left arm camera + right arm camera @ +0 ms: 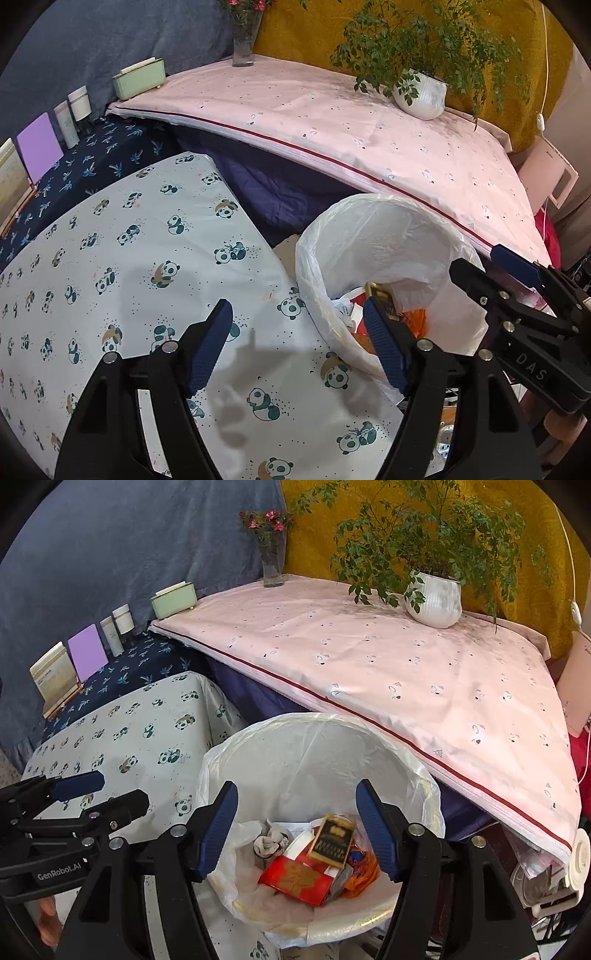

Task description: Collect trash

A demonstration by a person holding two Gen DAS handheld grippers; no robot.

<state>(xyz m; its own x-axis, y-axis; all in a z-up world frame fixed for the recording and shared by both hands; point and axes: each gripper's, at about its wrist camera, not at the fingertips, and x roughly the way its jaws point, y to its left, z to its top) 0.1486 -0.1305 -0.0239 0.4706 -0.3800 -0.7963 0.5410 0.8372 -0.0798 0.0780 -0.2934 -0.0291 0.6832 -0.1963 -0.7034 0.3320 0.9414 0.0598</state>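
A white-lined trash bin (pixel 321 760) stands between the panda-cloth table (pixel 122 738) and the pink-cloth table (pixel 369 657). It holds a red packet (pixel 295 880), a black and gold box (pixel 332 840), crumpled paper (pixel 267 840) and orange wrapping (pixel 364 877). My right gripper (pixel 297 825) is open and empty, right above the bin's mouth. My left gripper (pixel 299 338) is open and empty, over the panda cloth (pixel 129 277) at the bin's (pixel 373 236) left rim. Each gripper shows in the other's view: the right one (pixel 495 267), the left one (pixel 110 790).
On the pink cloth stand a potted plant (pixel 436 598) and a flower vase (pixel 272 565). A green box (pixel 173 600), two white bottles (pixel 118 626), a purple card (pixel 88 657) and a calendar stand (pixel 55 677) line the far left. A white device (pixel 572 864) sits right of the bin.
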